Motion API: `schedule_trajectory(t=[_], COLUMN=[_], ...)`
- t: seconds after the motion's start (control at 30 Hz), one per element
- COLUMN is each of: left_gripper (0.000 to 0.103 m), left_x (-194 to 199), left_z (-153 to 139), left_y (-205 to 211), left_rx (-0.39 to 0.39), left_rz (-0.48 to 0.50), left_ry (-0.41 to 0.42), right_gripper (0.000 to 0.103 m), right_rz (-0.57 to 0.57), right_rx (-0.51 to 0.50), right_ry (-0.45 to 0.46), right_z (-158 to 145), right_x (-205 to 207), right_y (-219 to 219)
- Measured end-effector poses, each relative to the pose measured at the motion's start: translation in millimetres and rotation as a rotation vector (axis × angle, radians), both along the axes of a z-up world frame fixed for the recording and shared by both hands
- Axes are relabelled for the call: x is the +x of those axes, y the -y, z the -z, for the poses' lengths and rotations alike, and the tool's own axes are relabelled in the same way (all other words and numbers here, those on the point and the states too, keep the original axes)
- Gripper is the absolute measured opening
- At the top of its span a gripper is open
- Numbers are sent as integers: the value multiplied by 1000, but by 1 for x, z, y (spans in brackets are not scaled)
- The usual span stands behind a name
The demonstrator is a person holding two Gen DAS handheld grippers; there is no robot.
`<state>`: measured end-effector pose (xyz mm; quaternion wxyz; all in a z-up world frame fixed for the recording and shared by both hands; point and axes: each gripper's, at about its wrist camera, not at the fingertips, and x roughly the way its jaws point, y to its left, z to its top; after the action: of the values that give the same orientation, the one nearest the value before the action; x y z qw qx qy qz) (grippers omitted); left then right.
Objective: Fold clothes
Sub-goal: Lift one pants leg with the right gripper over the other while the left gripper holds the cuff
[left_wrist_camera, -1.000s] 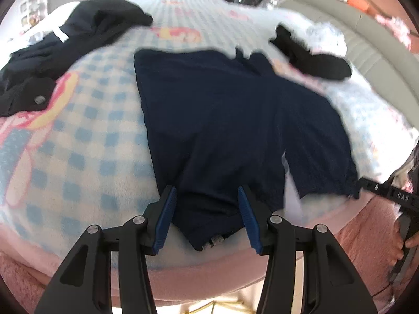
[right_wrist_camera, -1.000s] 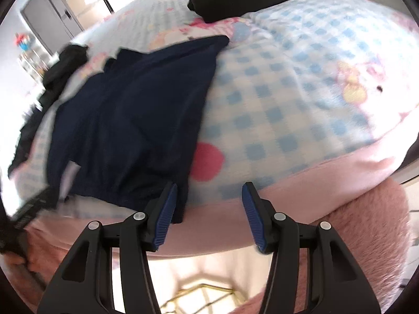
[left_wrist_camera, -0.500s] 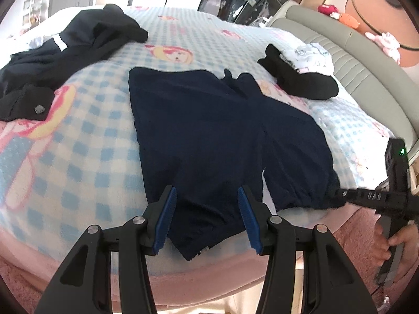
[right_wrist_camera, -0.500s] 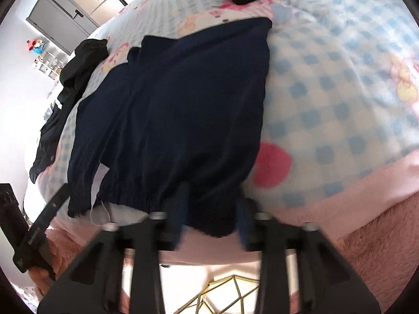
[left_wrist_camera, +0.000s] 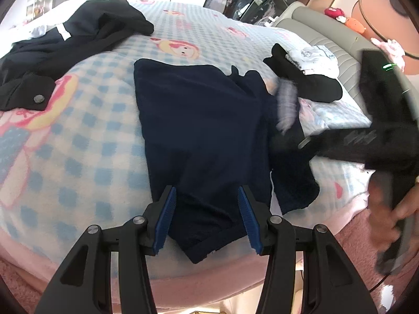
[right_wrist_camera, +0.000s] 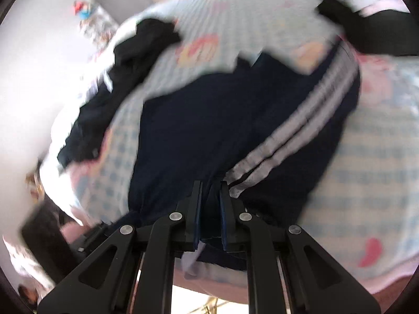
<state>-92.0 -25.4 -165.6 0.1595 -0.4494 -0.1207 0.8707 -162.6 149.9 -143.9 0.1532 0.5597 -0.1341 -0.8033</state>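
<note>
Shorts (right_wrist_camera: 204, 130) blurred, hem hidden between right tool (right_wrist_camera: 210, 209) pads.

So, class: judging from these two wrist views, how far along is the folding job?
Done: a small folded stack already sits near the headboard. In hand: the right tongs are clamped on one leg of the navy shorts, lifting it over so its white side stripes show; the left tongs hover open over the other leg. Left: finishing the shorts, then the crumpled black clothes.
</note>
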Motion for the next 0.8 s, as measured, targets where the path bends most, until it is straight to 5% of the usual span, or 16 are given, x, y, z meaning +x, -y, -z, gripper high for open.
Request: schedule_trajectory(t=[0.13, 0.27, 0.37, 0.6, 0.8], left_gripper=[51, 51, 51, 51, 49], left_x=[2, 4, 12, -8, -24], left_z=[0, -6, -18, -5, -9], left_y=[2, -4, -19, -38, -22], left_rx=[-1, -53, -168, 179, 352], left_rz=[0, -30, -31, 149, 136], left_ry=[2, -38, -122, 97, 175], right_gripper=[21, 30, 30, 31, 31], right_rz=[-20, 49, 179, 253, 301], right_rx=[-41, -115, -104, -69, -152], right_ry=[68, -9, -64, 18, -24], right_z=[22, -1, -17, 17, 12], right_x=[13, 49, 73, 76, 78], right_y=[7, -23, -58, -81, -83])
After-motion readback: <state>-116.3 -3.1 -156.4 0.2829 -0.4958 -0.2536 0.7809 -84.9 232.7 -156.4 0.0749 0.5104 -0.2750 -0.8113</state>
